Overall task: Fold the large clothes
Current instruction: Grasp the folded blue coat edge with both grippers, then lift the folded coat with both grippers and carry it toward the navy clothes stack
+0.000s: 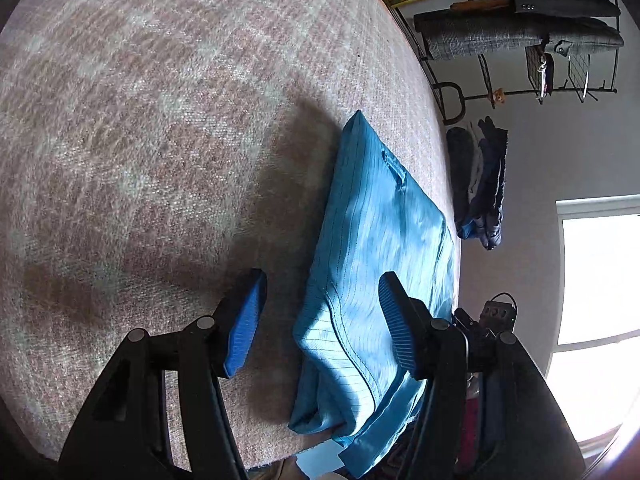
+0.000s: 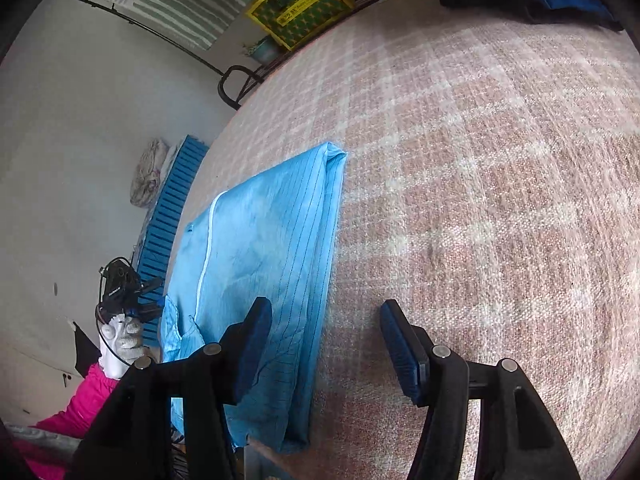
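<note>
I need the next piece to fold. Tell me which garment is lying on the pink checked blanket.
The light blue pinstriped garment, folded flat near the blanket's edge. The dark clothes hang off the rack beyond it, not on the blanket.

Pink checked blanket surface [image 2: 480, 160], folded blue garment [image 2: 272, 240] lying flat

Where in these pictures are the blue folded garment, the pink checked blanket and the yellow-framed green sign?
blue folded garment [image 1: 384, 240]: left wrist view, middle of its top layer.
pink checked blanket [image 2: 480, 160]: right wrist view, bare stretch beside the garment.
yellow-framed green sign [image 2: 298, 6]: right wrist view, its green centre.
</note>
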A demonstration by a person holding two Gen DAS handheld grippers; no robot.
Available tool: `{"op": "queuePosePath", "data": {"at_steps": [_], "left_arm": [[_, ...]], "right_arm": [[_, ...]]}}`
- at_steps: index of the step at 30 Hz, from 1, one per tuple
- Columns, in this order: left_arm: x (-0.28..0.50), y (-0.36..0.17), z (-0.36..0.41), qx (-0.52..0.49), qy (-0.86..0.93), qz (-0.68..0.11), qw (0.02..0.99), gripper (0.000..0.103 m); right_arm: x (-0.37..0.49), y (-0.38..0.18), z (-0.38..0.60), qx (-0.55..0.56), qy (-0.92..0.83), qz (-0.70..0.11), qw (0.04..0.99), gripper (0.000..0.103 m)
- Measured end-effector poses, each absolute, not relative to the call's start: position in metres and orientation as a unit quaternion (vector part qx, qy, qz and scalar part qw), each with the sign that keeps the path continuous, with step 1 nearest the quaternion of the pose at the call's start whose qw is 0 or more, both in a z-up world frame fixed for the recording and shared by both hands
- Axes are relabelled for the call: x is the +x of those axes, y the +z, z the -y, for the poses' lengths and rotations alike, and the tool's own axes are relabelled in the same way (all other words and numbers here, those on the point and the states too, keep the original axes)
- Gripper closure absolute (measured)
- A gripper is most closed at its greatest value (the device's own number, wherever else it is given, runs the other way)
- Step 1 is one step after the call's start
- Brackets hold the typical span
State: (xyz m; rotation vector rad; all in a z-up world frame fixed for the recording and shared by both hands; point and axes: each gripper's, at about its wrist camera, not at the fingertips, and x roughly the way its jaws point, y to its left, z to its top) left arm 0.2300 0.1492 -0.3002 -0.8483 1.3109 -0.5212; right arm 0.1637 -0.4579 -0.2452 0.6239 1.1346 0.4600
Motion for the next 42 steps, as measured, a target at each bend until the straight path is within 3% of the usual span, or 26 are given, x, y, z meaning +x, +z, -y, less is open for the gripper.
{"op": "queuePosePath", "data": {"at_steps": [8,15,21,23,26,32,42], "left_arm": [[0.242,-0.295,-0.125,-0.361,-0.256,-0.593,0.672,0.044],[0.25,-0.29,-0.094,-0.327,-0.273,-0.603,0.675,0.048],[0.255,-0.285,-0.076,-0.296,-0.26,-0.604,0.693,0.064],[0.254,-0.283,-0.067,-0.268,-0.249,-0.605,0.707,0.078],[0.249,-0.275,-0.054,-0.222,-0.238,-0.596,0.734,0.089],[0.228,-0.244,-0.021,-0.106,-0.218,-0.551,0.799,0.096],[0.184,-0.2,0.019,-0.024,-0.22,-0.472,0.853,0.099]], "right_arm": [[0.166,-0.255,0.458,0.329,0.249,-0.533,0.739,0.056],[0.176,-0.266,0.438,0.352,0.275,-0.534,0.718,0.057],[0.18,-0.27,0.415,0.338,0.286,-0.538,0.717,0.062],[0.179,-0.269,0.409,0.319,0.286,-0.542,0.723,0.067],[0.178,-0.263,0.396,0.274,0.268,-0.552,0.74,0.08],[0.169,-0.237,0.375,0.174,0.231,-0.552,0.782,0.094],[0.147,-0.197,0.351,0.061,0.167,-0.532,0.828,0.1]]}}
